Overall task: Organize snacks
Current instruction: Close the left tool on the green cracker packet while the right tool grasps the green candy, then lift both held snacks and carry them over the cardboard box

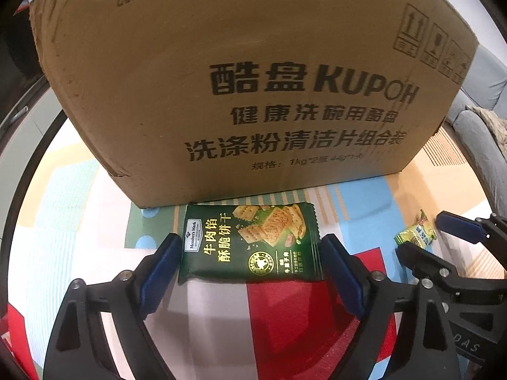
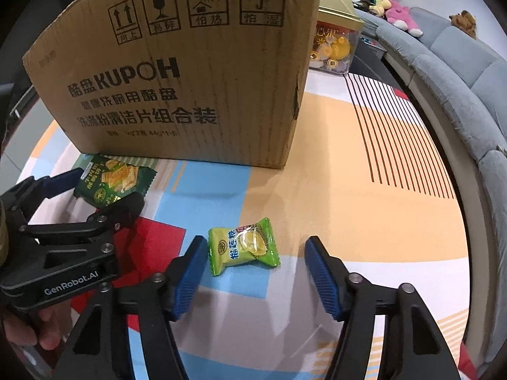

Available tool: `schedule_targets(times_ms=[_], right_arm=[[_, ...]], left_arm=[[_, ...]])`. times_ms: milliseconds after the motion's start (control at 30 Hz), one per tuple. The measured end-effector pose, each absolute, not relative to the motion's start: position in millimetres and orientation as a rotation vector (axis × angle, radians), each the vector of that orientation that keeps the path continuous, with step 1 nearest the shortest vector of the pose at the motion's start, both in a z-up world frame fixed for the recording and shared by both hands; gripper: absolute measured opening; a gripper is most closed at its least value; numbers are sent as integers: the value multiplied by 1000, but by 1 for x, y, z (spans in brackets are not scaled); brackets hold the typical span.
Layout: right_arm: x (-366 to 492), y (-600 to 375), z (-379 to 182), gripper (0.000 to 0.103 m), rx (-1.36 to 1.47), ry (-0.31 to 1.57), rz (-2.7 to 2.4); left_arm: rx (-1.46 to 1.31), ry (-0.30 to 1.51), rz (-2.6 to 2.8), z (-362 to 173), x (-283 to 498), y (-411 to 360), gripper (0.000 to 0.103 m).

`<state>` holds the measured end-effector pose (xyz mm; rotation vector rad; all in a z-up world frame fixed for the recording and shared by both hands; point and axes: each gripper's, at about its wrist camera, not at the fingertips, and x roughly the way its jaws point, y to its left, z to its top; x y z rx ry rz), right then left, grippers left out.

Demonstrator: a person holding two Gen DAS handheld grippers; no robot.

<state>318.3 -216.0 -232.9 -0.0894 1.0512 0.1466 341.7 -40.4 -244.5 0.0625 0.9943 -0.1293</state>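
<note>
A dark green cracker packet (image 1: 250, 240) lies flat on the patterned tablecloth (image 1: 279, 310), just in front of a big cardboard box (image 1: 253, 63). My left gripper (image 1: 250, 239) straddles it, blue pads close beside its two short edges, and the packet is not squeezed or lifted. In the right wrist view the same packet (image 2: 111, 180) sits between the left gripper's (image 2: 107, 186) fingers. A light green wrapped durian candy (image 2: 244, 247) lies between the open fingers of my right gripper (image 2: 255, 240), nearer the left pad and well clear of the right one. The candy (image 1: 415, 236) also shows at the right gripper (image 1: 421, 234).
The cardboard box (image 2: 190, 79) stands upright across the back of the table. Behind its right corner is a clear tub with a gold lid (image 2: 336, 44). A grey sofa (image 2: 459, 79) with plush toys (image 2: 399, 15) curves along the right. A hand (image 2: 38, 326) holds the left gripper.
</note>
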Motion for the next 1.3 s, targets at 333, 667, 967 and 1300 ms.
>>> schedule_targets(times_ms=[333,667,967,1300], right_arm=[[314,-210,-230,32,-80,1047,166],[318,-215,-224,29,-69,1033,161],[323,-215,-214,29,-63,1011,165],[312,-212,-198,29,-61,973,168]], left_arm=[[51,978,-140,-243,340,-36,77],[52,979,-131,-242,336,-34,74],[50,953,-124,-227,334,-41,74],[46,921,-118,-204,318,-41,74]])
